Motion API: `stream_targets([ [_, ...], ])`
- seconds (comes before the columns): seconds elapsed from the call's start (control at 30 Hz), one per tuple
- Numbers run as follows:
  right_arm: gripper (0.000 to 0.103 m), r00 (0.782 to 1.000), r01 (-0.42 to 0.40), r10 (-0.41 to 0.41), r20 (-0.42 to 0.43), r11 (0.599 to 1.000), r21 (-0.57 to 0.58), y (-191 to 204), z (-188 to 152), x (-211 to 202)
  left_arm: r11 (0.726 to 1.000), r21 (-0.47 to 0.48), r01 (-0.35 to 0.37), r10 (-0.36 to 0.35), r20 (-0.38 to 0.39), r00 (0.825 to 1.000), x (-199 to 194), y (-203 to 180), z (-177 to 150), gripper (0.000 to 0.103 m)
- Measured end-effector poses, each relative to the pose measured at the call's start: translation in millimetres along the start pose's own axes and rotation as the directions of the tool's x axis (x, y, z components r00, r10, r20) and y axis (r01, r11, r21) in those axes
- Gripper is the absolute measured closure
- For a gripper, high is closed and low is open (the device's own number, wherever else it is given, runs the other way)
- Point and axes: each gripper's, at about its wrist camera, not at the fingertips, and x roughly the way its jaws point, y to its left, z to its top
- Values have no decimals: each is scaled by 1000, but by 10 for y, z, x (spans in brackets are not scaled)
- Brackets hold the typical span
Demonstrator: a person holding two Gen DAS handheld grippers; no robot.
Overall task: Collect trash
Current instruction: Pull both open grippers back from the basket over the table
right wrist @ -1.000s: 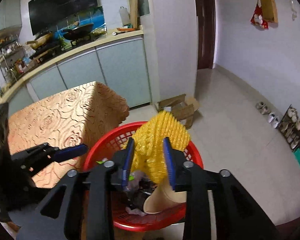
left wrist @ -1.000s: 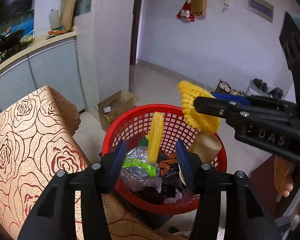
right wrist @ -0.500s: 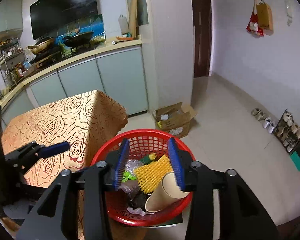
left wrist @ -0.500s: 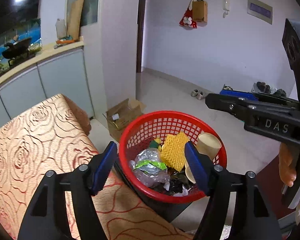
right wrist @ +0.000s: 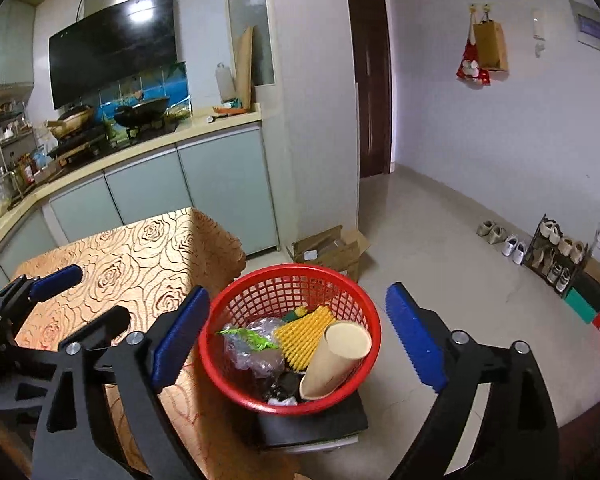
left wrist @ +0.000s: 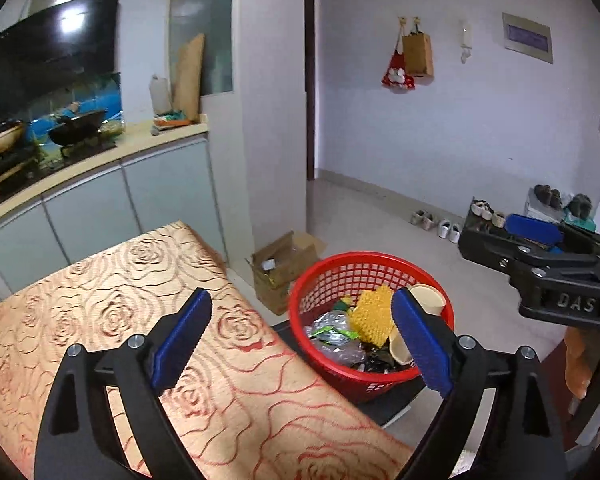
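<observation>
1. Left wrist view: your left gripper has nothing between its blue pads, and its jaws are opening wide. One pad hangs over the surface, the other over the near rim of the basket.
2. Same view: the trash sits inside the red basket. You can pick out the yellow mesh, two paper cups against the right wall, and crumpled clear plastic with a green scrap on it.
3. Same view: your right gripper reaches in from the right edge, above and beyond the basket. Nothing shows in it, though only one blue pad is clearly seen here.
4. Right wrist view: your right gripper is empty too, its jaws opening, and the basket shows in the gap between the pads without being touched.
5. Same view: the mesh lies flat among the plastic, and a cup leans on its side against the near wall. The basket stands on a dark stool beside the surface.
6. Same view: your left gripper sits over the surface at the left, spread and holding nothing.
7. Progress, as a judgement: the drop looks done, with several pieces in the basket and both grippers free.
8. What is left: the part of the surface you can see carries no loose trash, so you may be near the end. Its near and left parts are hidden behind the grippers, so check there before stopping.
</observation>
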Motion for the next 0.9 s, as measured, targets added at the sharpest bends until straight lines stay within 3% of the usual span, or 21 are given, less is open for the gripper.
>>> stream_targets([
  [0.3, 6, 1000, 4, -5, 19, 1000, 30, 176, -154, -334, 994, -10, -107, 107, 60, 992, -460, 58, -18, 7],
  [0.9, 6, 999, 52, -52, -14, 998, 25, 510, -499, -744, 978, -84, -190, 195, 58, 979, -1096, 136, -273, 7],
])
